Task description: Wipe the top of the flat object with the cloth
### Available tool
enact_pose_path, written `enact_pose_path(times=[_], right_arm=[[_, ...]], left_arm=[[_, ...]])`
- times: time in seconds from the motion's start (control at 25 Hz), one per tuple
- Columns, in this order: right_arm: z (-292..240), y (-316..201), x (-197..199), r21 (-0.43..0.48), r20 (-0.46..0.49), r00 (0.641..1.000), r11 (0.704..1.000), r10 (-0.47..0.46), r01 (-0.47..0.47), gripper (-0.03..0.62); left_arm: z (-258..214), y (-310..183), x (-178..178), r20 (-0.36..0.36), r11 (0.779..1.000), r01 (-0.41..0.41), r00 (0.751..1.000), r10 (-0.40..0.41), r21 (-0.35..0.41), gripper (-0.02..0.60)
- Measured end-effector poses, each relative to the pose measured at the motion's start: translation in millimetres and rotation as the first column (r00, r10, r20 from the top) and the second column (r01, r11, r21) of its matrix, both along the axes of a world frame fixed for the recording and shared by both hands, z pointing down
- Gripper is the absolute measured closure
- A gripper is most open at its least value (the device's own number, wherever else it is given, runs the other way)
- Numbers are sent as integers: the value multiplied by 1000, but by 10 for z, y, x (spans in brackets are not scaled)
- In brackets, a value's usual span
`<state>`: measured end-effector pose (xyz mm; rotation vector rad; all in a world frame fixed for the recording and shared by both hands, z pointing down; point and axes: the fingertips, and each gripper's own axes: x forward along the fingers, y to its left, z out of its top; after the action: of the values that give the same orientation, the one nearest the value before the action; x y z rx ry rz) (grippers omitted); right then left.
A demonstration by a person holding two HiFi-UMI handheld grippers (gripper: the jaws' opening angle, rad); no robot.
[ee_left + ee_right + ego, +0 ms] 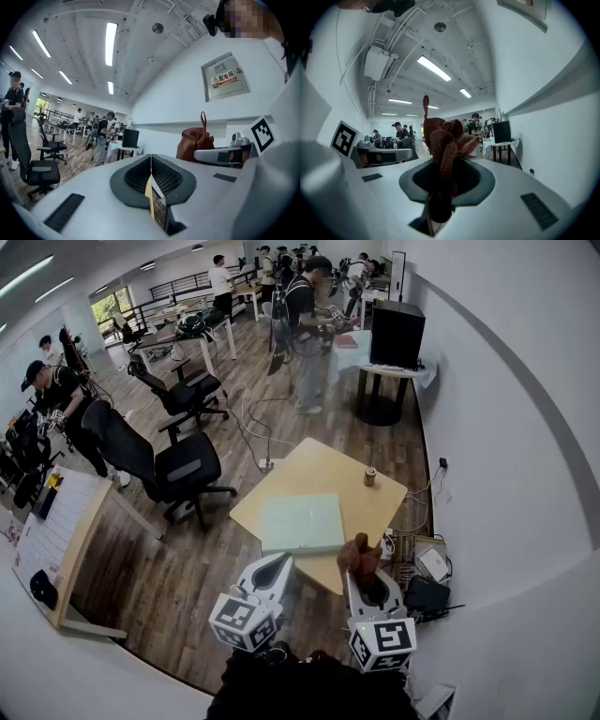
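The cloth (pixel 443 150) is a rust-brown, ribbed fabric, bunched into thick folds with a thin loop sticking up from its top. My right hand-held gripper (pixel 445 176) is clenched on its lower end, and the folds stand up out of the jaws. In the head view the cloth sits low and right of centre, just off the near edge of the wooden surface (pixel 314 470) and not touching the flat object (pixel 302 522). That flat object is a pale green, square-cornered slab with a plain, smooth top. It lies flat on the near part of the surface, a little below the middle of the frame, with its near edge about at the surface's edge. My left hand-held gripper (pixel 272 570) hangs just below the slab's lower left corner; its jaws are pressed together with nothing between them. A small can (pixel 369 476) stands upright near the surface's right corner, well apart from the slab; I cannot see what is inside it.
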<state>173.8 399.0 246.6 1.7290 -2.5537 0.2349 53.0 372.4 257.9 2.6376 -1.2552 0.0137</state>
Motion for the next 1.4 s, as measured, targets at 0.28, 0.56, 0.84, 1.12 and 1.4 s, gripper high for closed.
enact_pose_path(times=[0.28,0.56,0.84,1.12,1.4], right_arm=[[117,-64,177,-20,18,1000,1000,17,-17,502],[298,-205,202,-53,86,996,998,-9,13,496],[546,-526,30,-99,84,996,994,-38,47,493],[960,-1248,-211,-218,78,995,973,-56,72,493],[1493,-2230,-714,-343,64,994,933,-93,110,491]], left_arm=[[140,-73,145,5,1000,2,1000,-2,-19,545],[408,-201,79,15,997,40,999,-39,-71,545],[812,-538,-285,30,981,122,992,-119,-148,545],[1527,-1341,-753,68,942,208,978,-197,-264,545],[2512,-2206,-1173,101,872,220,976,-195,-437,543]])
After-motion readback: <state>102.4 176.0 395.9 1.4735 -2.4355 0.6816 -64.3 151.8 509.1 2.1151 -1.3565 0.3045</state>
